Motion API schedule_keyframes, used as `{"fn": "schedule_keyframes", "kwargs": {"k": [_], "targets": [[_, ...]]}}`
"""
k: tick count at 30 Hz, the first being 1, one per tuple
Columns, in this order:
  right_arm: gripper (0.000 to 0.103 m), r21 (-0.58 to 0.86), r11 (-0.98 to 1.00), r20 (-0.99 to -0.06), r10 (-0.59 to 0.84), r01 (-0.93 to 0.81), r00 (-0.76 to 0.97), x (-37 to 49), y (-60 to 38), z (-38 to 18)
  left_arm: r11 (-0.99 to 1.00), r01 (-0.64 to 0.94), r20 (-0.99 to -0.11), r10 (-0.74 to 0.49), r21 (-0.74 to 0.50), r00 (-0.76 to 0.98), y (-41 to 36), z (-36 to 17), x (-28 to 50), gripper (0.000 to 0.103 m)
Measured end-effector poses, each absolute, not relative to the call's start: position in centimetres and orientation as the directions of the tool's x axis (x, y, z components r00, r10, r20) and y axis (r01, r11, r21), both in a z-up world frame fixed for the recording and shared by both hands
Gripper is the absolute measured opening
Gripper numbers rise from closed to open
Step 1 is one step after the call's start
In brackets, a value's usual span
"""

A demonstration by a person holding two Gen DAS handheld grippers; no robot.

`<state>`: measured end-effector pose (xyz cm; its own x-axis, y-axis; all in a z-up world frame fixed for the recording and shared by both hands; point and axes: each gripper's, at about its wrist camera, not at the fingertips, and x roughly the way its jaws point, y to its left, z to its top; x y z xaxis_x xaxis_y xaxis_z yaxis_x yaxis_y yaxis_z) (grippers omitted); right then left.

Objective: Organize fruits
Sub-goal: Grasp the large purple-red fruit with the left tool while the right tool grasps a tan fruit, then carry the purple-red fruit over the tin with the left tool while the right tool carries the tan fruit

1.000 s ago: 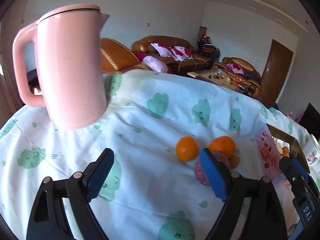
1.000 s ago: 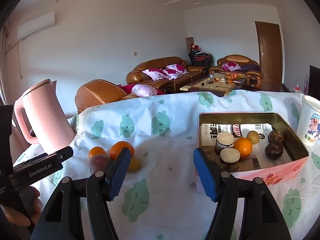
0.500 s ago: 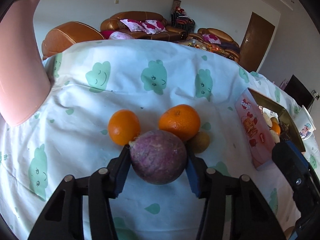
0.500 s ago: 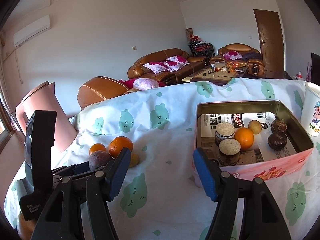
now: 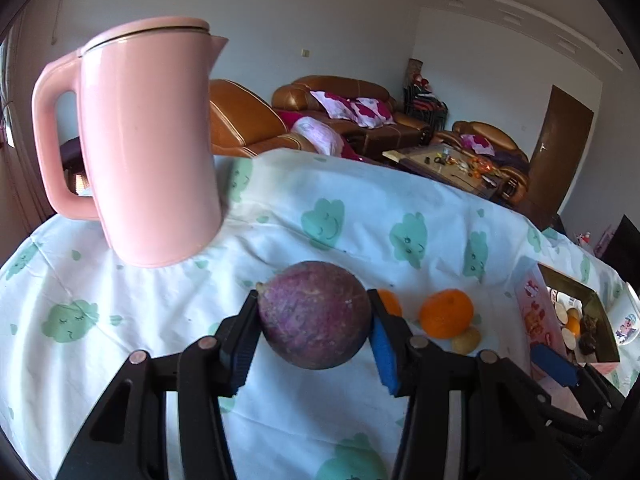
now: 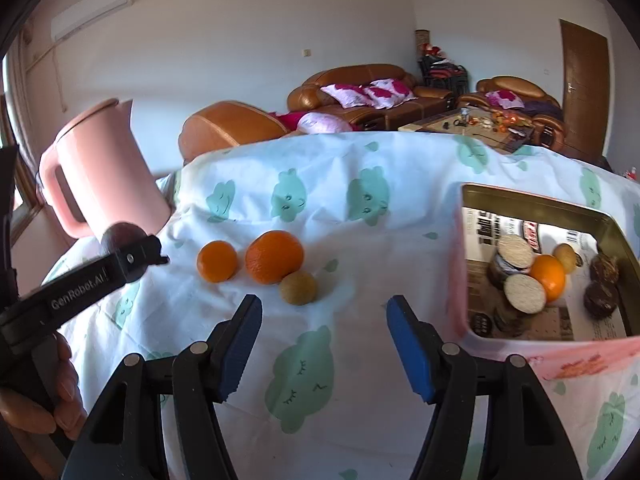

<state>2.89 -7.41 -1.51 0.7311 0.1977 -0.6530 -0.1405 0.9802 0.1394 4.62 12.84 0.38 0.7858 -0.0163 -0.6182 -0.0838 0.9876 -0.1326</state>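
We find the left gripper (image 5: 314,334) clamped on the purple fruit (image 5: 314,314), held clear of the cloth, well left of the tin box (image 6: 536,204). Pads sit at its widest girth, correctly. It looks firm, rounded and fairly light, though the skin's slipperiness is unclear. The right gripper (image 6: 324,344) stands apart, empty, near the small brown fruit (image 6: 299,287) beside the box.

L tool (image 5: 314,334) clamped on a purple fruit (image 5: 314,316); R tool (image 6: 322,336) agape, empty.
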Motion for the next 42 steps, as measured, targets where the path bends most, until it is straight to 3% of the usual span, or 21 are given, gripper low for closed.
{"fn": "schedule_keyframes", "kwargs": {"k": [2, 4, 9, 12, 13, 18, 27, 42], "targets": [[0.066, 0.124, 0.976, -0.684, 0.214, -0.178, 0.697, 4.3, -6.3, -1.9, 0.985, -0.095, -0.619, -0.016, -0.146, 0.785, 13.6, 0.4, 4.8, 0.052], [0.056, 0.103, 0.976, -0.718, 0.208, -0.193, 0.664, 5.7, -5.4, -2.5, 0.982, -0.109, -0.626, -0.01, -0.152, 0.78, 14.2, 0.2, 4.9, 0.052], [0.05, 0.019, 0.978, -0.767, 0.148, -0.209, 0.625, 7.9, -3.5, -3.9, 0.983, -0.136, -0.628, 0.027, -0.126, 0.778, 14.4, 0.0, 5.0, 0.052], [0.031, -0.001, 0.975, -0.777, 0.138, -0.221, 0.614, 7.9, -3.2, -4.2, 0.983, -0.13, -0.628, 0.021, -0.128, 0.778, 14.3, 0.0, 5.0, 0.052], [0.029, -0.002, 0.975, -0.779, 0.138, -0.222, 0.612, 7.8, -3.2, -4.2, 0.984, -0.127, -0.628, 0.021, -0.125, 0.778, 14.2, -0.1, 5.0, 0.052], [0.029, 0.036, 0.973, -0.762, 0.175, -0.229, 0.623, 5.6, -5.2, -3.7, 0.989, -0.109, -0.612, 0.024, -0.101, 0.791, 13.3, -0.3, 4.7, 0.052], [0.029, 0.052, 0.979, -0.631, 0.184, -0.195, 0.754, -0.2, -9.3, -1.1, 0.996, -0.012, -0.562, -0.039, -0.086, 0.826, 10.1, -0.6, 3.5, 0.052], [0.03, 0.085, 0.986, -0.569, 0.164, -0.142, 0.805, -0.8, -13.7, 0.8, 0.992, 0.098, -0.54, -0.122, -0.073, 0.833, 3.5, -0.5, 1.3, 0.052]]}}
